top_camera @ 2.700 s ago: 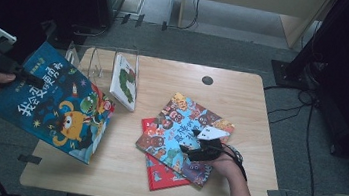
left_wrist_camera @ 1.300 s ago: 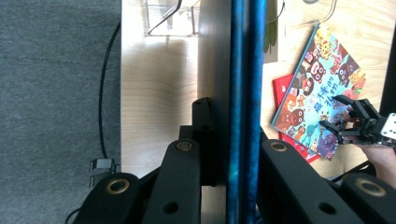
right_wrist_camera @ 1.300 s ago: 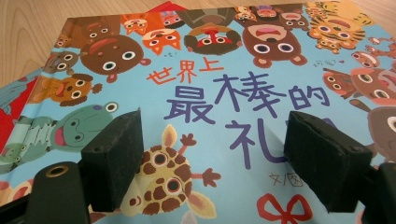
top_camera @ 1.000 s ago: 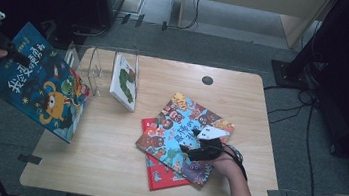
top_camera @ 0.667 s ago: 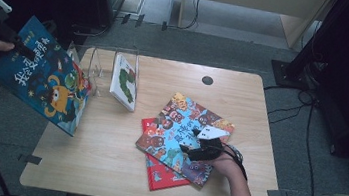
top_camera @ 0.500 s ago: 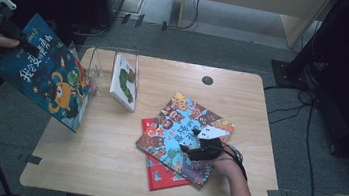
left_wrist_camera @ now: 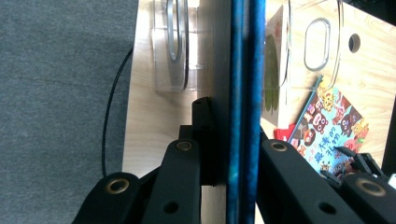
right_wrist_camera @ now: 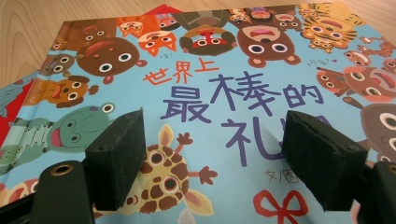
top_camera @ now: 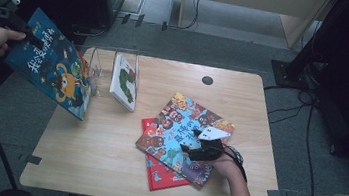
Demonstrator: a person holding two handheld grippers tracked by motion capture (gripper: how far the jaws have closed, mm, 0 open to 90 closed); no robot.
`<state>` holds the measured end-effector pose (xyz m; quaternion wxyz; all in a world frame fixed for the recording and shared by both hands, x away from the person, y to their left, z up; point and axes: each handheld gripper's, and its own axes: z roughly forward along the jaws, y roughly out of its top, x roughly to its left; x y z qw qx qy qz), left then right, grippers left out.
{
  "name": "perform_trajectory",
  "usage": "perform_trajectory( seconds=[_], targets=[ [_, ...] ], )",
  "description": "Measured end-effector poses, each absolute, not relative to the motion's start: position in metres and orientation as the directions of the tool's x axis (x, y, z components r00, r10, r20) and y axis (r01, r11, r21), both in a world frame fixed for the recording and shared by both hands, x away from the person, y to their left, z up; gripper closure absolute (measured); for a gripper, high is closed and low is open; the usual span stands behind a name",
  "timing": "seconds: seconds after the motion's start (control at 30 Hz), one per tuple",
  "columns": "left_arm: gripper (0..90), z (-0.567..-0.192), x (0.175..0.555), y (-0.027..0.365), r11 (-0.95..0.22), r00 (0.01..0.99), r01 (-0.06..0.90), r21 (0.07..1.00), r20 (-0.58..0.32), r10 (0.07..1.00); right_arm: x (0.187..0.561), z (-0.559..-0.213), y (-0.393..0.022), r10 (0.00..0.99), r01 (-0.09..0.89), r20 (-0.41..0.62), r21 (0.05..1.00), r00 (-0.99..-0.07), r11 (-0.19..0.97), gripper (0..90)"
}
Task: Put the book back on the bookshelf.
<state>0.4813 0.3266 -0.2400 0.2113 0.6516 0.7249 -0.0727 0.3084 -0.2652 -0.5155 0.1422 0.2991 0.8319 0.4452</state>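
Note:
A blue picture book (top_camera: 55,66) hangs tilted in the air off the table's left edge, next to a clear rack (top_camera: 97,64). My left gripper (top_camera: 19,31) is shut on the book's upper corner. In the left gripper view the book (left_wrist_camera: 243,84) stands edge-on between my jaws, with the rack (left_wrist_camera: 175,51) beyond it. My right gripper (top_camera: 190,149) rests open on a light-blue animal book (top_camera: 179,129) at the table's right middle. In the right gripper view its pads (right_wrist_camera: 116,156) stand wide apart over that cover (right_wrist_camera: 243,98), with nothing between them.
A white book (top_camera: 125,82) leans upright in the clear rack. A red book (top_camera: 162,177) lies under the animal book. The wooden table (top_camera: 100,154) has a cable hole (top_camera: 207,80) at the back. Cables run over the grey floor around the table.
The left hand has carried the blue book to the right, toward the rack, and tipped it steeper. The right gripper has stayed on the animal book.

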Motion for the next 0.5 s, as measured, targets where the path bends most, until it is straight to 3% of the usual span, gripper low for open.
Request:
perform_trajectory(
  seconds=[0.5],
  targets=[
    [83.1,-0.269,0.501,0.340,0.151,-0.058,0.973,0.174,-0.449,0.892,0.306,-0.518,-0.268,0.641,0.370,0.034,0.839,-0.767,0.398,22.6]
  ],
)
